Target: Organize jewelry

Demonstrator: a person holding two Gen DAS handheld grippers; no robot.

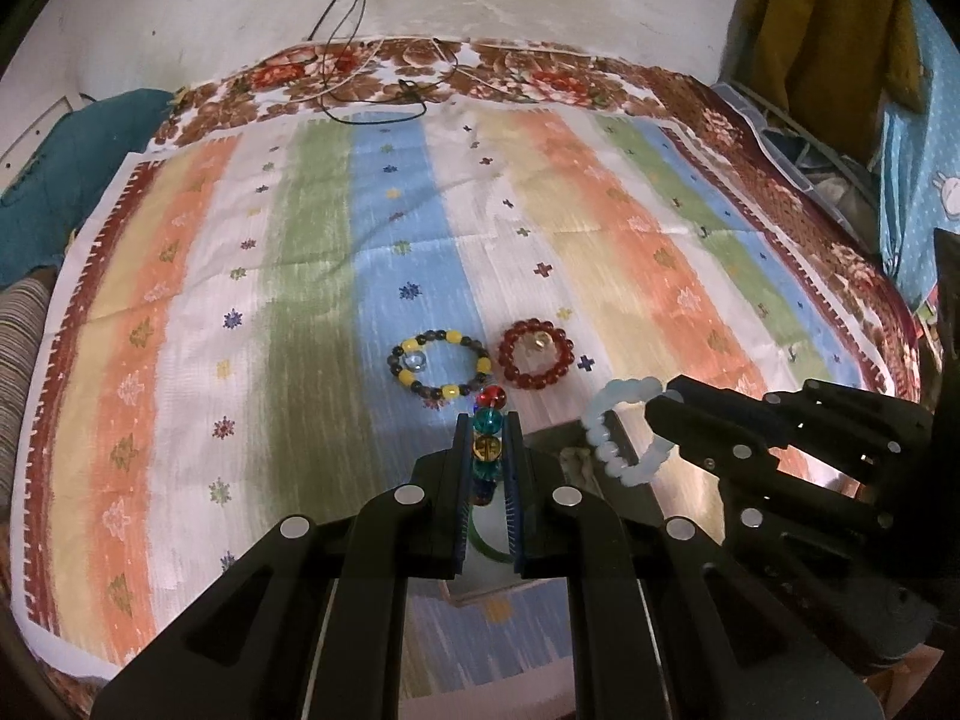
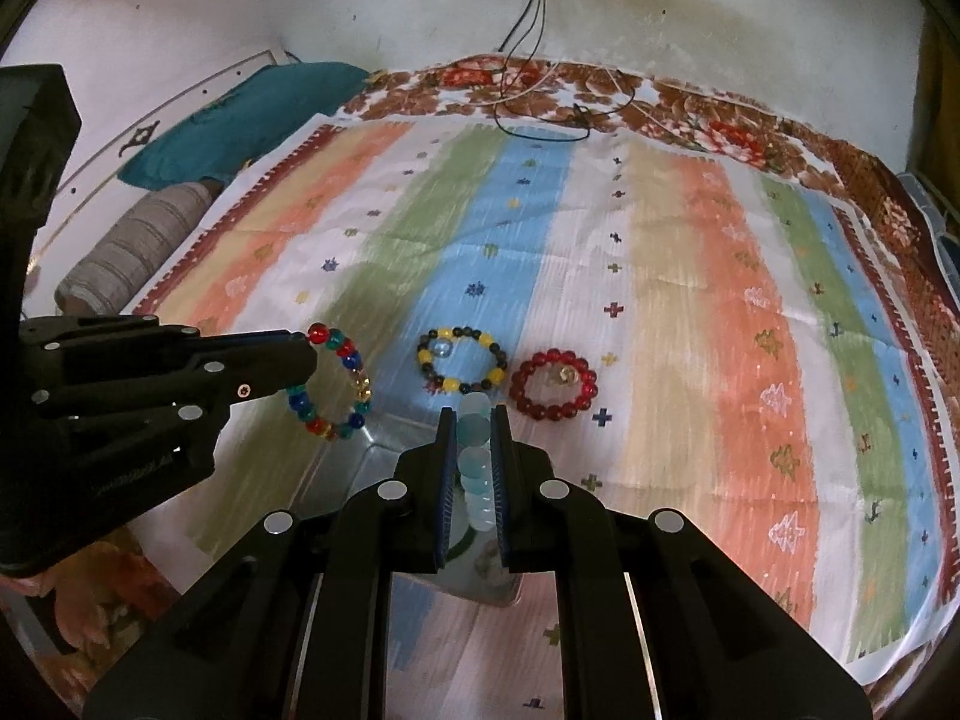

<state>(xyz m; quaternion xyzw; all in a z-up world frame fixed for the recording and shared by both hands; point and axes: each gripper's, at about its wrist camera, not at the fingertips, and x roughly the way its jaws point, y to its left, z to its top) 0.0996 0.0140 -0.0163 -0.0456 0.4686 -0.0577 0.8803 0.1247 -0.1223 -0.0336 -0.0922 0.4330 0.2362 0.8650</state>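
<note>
My left gripper [image 1: 487,420] is shut on a multicolour bead bracelet [image 1: 487,429], which hangs as a ring in the right wrist view [image 2: 336,387]. My right gripper [image 2: 471,417] is shut on a pale blue bead bracelet [image 2: 474,462], also in the left wrist view [image 1: 612,429]. Both are held above a clear box [image 1: 600,516] at the cloth's near edge, with a green bangle [image 1: 480,540] inside. A yellow-and-dark bead bracelet [image 1: 441,363] and a red bead bracelet [image 1: 536,354] lie side by side on the striped cloth [image 1: 300,276] just beyond.
The cloth covers a floral bedspread [image 1: 540,78] against a white wall. Cables [image 1: 372,90] trail at the far edge. A teal cushion [image 2: 240,120] and a striped bolster [image 2: 132,252] lie at the left. Clothes [image 1: 828,30] hang at the right.
</note>
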